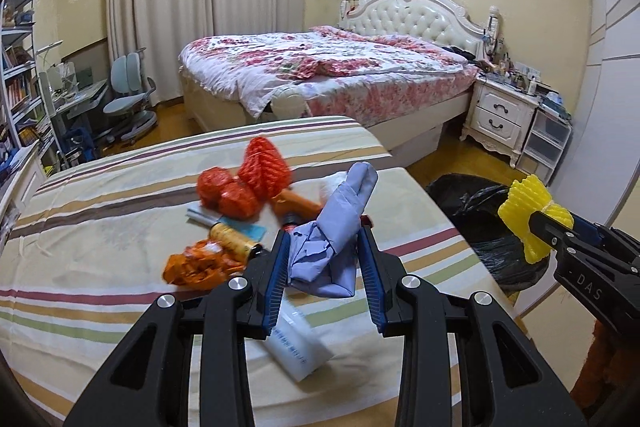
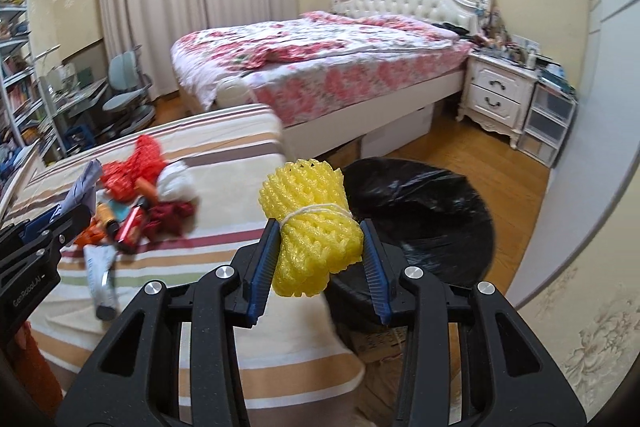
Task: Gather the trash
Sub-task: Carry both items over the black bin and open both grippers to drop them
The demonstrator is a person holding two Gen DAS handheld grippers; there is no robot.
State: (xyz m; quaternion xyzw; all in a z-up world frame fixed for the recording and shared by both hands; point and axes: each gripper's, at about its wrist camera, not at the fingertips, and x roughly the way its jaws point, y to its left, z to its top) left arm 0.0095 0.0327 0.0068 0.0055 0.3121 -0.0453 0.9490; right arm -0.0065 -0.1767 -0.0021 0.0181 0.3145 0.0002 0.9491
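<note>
Soft cloth and foam against hard matt plastic.
Striped cover (image 1: 100,219): matt woven cloth, lightly creased. Yellow net (image 2: 310,227): foam mesh, bumpy, matt, tied with pale string. Red net (image 1: 264,167): same foam mesh. Blue wad (image 1: 332,227): thin creased sheet, matt, paper or plastic unclear. Left gripper (image 1: 324,259) and right gripper (image 2: 318,255): matt black plastic, ribbed blue pads, shiny metal screw heads. Bin bag (image 2: 420,211): glossy black plastic film, crinkled. White tube (image 1: 298,347): smooth plastic, slight sheen. Floor (image 2: 500,167): polished wood. Headboard (image 1: 416,15): glossy tufted padding.
</note>
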